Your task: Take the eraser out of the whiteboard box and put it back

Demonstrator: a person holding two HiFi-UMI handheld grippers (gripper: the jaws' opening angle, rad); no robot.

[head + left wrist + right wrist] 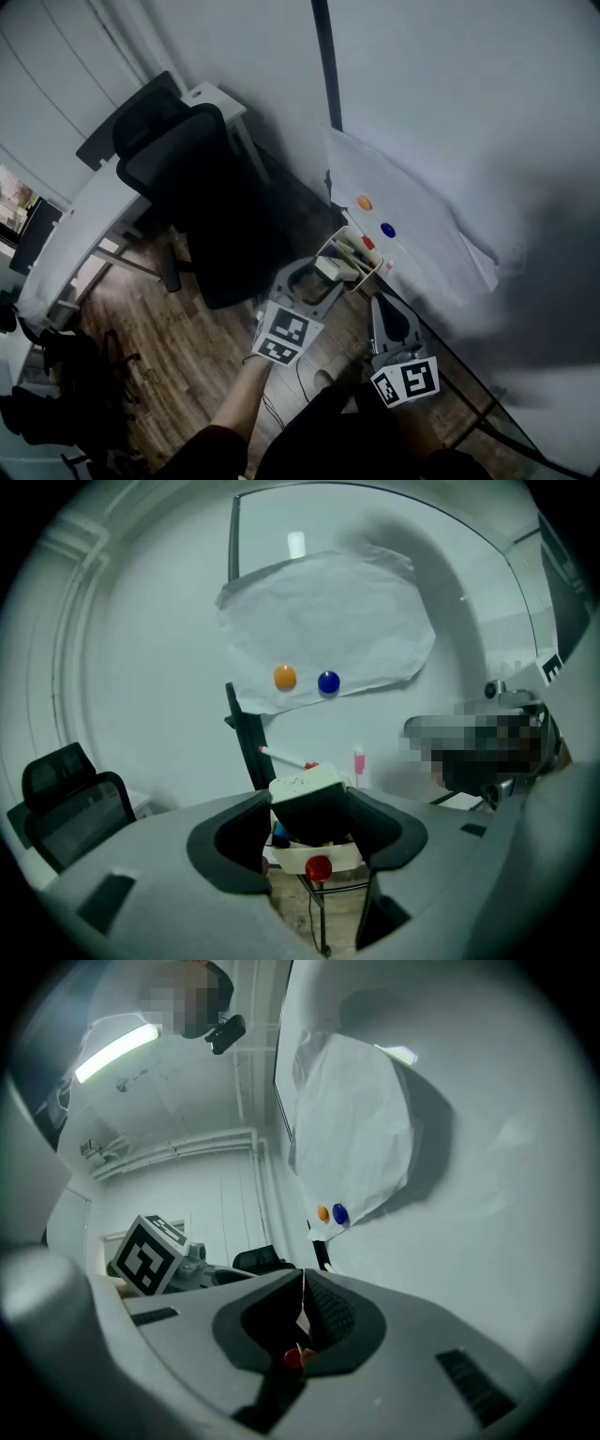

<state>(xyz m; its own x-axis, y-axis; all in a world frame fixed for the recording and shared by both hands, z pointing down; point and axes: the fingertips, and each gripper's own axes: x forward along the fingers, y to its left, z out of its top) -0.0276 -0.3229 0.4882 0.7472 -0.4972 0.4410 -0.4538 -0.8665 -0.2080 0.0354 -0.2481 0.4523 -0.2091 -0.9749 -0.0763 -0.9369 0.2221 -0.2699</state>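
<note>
My left gripper (322,275) (314,810) is shut on the eraser (331,268) (302,784), a block with a white top and a dark felt body, which fills the wide gap between the pads. The eraser hangs just above the whiteboard box (362,251) (323,858), a white holder with markers in it and a red magnet (318,867) on its front. In the head view my right gripper (379,302) (302,1314) is lower right of the box, next to the whiteboard, with its jaws shut and nothing in them.
A sheet of paper (422,225) is pinned to the whiteboard by an orange magnet (364,202) and a blue one (387,230). A black office chair (202,211) and a white desk (89,225) stand to the left on the wooden floor.
</note>
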